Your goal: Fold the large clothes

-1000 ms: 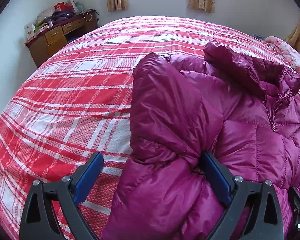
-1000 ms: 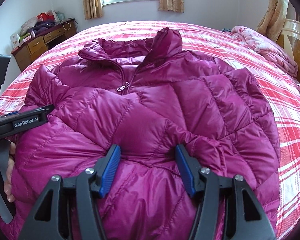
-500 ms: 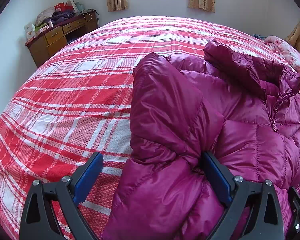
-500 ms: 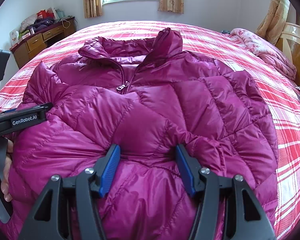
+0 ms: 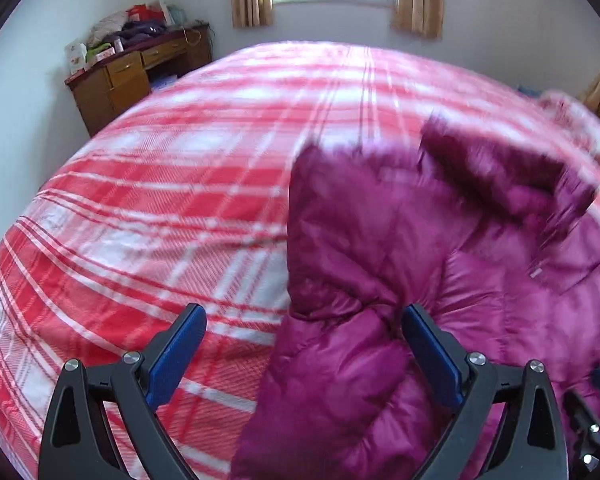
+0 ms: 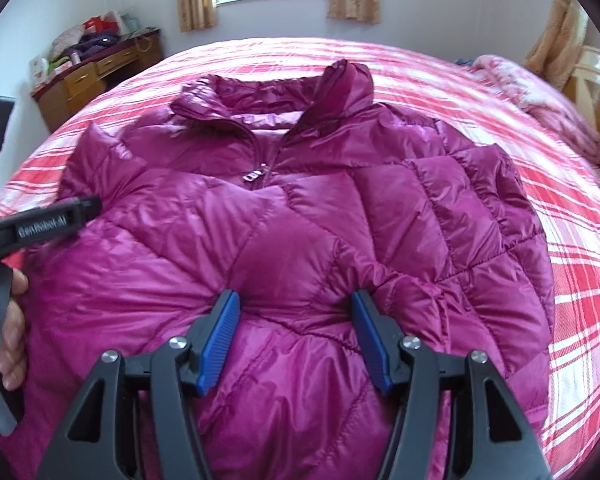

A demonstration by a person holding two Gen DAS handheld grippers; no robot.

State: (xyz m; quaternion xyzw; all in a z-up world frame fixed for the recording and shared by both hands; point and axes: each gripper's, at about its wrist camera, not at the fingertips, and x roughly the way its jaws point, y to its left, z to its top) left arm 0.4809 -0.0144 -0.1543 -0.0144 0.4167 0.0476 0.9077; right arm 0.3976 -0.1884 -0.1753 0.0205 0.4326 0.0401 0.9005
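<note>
Two hand-held grippers work a magenta quilted down jacket [image 6: 300, 208] spread front-up on a red-and-white plaid bedspread [image 5: 148, 208], collar toward the far window and hem at the near edge. The right gripper [image 6: 296, 332] stands about half open, its blue pads pressed into a raised puff of the lower front panel; whether the fabric is truly pinched or only bracketed cannot be told. The left gripper [image 5: 300, 352] is spread wide, its right pad touching the folded-over sleeve [image 5: 340, 280] at the jacket's left side, its left pad over bare bedspread, holding nothing.

The risks, judged from this layout: the shell looks slick and the filling springy, so a shallow bite on a puffed ridge could slip out once lifted, letting the panel drop crooked. The sleeve could spring back off the body if released unpressed. The left view is blurred, hinting at quick motion; a hurried closure might catch only the outer layer or snag the bedspread beneath. The zip pull [image 6: 256, 176] sits mid-chest, and a fold across it could bulge.
</note>
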